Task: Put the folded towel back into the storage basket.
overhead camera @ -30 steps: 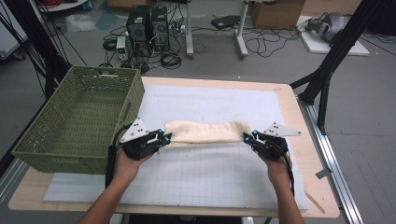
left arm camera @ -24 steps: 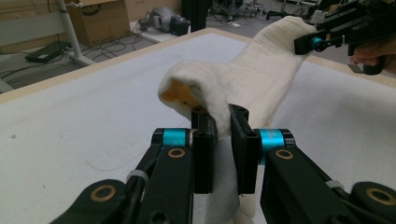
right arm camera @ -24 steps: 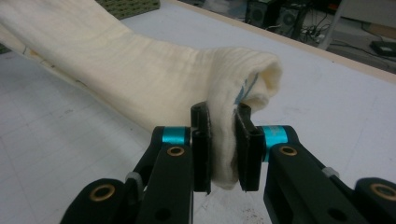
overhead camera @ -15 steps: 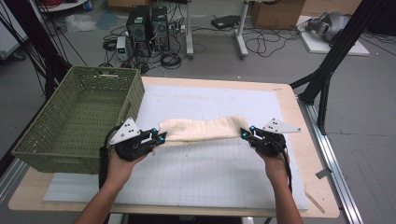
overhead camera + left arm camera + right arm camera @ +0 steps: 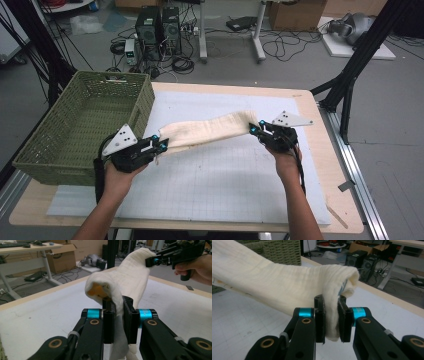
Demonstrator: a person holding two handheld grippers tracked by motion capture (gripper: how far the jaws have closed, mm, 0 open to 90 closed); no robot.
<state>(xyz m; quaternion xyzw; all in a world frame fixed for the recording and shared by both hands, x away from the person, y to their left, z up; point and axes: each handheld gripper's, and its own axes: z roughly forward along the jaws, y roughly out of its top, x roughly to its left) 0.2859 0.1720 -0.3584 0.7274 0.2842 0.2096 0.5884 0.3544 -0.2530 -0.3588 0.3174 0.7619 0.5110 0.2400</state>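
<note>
Left gripper (image 5: 159, 145): jaws pinched nearly closed on one end of a folded cream cloth (image 5: 207, 131); in the left gripper view fabric fills the gap between the jaws and hangs below them. Right gripper (image 5: 255, 129): jaws likewise clamped on the opposite end, a thick fold bunched between them in the right gripper view.

Cloth is held as a long roll spanning between the two grippers, lifted off the white gridded mat (image 5: 230, 185) on the table (image 5: 320, 150). Long axis runs roughly left–right across the table, slightly tilted: right end sits higher and farther from the person, left end lower and nearer. Mild sag mid-span.

Key relation: green wicker basket (image 5: 60, 150) stands at the table's left edge, just beside the left gripper; right gripper well apart from it. Judgement: if the cloth goes into the basket, the left end leads and the right hand must carry its end leftward along the cloth's own axis.
</note>
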